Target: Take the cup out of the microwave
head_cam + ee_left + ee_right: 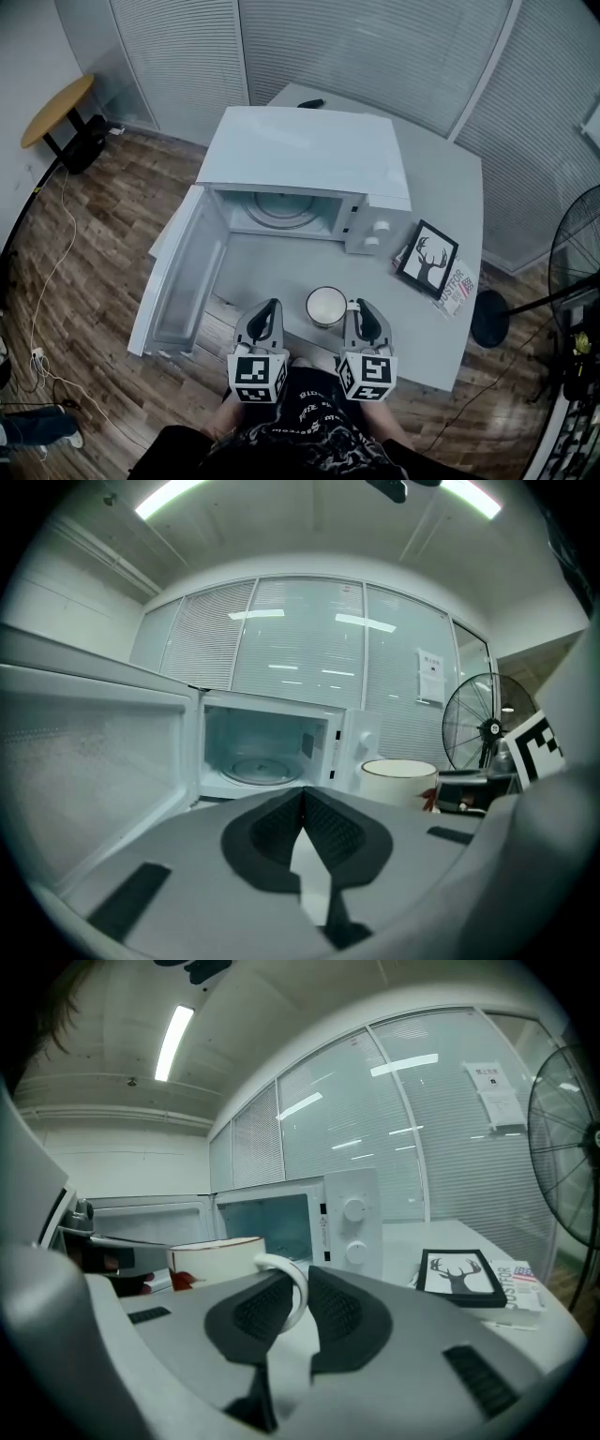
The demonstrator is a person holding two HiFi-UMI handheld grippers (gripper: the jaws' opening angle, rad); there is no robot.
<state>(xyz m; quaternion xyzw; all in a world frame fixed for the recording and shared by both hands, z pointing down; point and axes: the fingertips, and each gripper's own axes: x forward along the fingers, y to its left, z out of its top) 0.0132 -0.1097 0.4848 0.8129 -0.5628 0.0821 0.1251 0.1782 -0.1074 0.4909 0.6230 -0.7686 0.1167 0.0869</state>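
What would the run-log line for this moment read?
microwave: door open, no cup inside | cup: out, at table front edge | right tool: shut on cup's handle | left tool: shut, empty

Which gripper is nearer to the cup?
Right. The right gripper is closed on the handle of the cup; the left gripper is beside the cup, apart from it.

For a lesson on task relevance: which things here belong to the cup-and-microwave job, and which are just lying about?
Job in hand:
cup
microwave, door open
right gripper, closed on the cup's handle

Lying about:
deer picture
booklet
fan
round side table
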